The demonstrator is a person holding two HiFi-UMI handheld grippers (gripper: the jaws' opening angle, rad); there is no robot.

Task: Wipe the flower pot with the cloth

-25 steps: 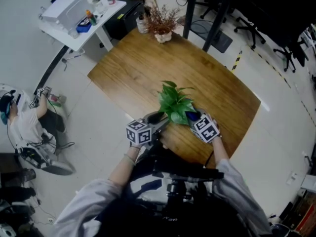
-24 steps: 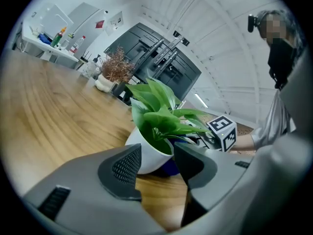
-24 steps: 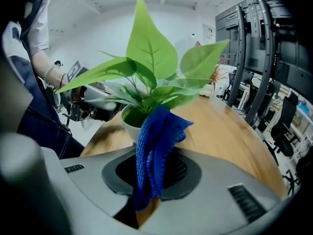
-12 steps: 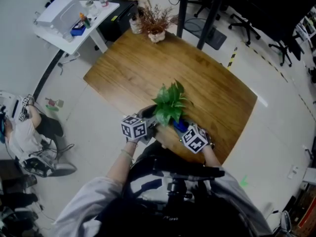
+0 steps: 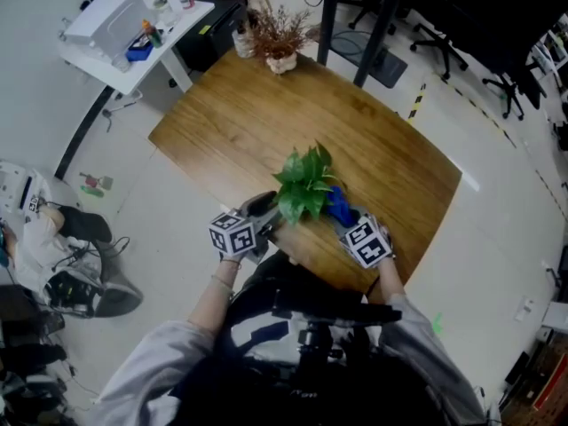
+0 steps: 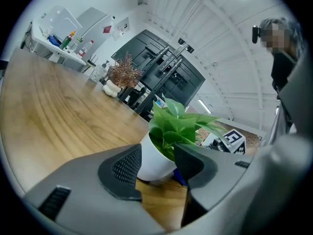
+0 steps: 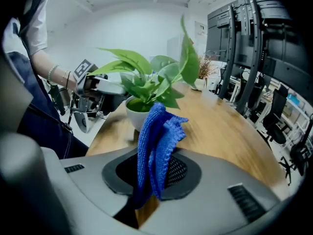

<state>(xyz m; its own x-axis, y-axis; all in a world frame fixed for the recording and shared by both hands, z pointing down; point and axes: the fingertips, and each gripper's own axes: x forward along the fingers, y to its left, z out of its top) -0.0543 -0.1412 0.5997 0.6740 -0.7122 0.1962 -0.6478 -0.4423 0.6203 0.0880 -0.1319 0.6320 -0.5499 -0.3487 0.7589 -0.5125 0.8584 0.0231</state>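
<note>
A green leafy plant [image 5: 306, 185] grows in a white flower pot [image 6: 152, 160] that stands near the front edge of the wooden table [image 5: 240, 122]. My left gripper [image 5: 266, 209] has a jaw on each side of the pot and is shut on it [image 6: 157, 163]. My right gripper [image 5: 346, 216] is at the pot's right side, shut on a blue cloth [image 5: 339, 206]. In the right gripper view the cloth [image 7: 155, 141] stands up from between the jaws, just in front of the pot [image 7: 134, 114]. In the head view the leaves hide the pot.
A small vase of dried brown flowers [image 5: 280, 38] stands at the table's far edge. A white side table [image 5: 133, 34] with bottles is beyond the left corner. A person [image 5: 40, 238] sits on the floor at left. Office chairs [image 5: 444, 34] stand at the back right.
My right gripper has swung with the blue cloth from the front of the pot to its right side. My left gripper stays at the pot, shifted slightly left and nearer.
</note>
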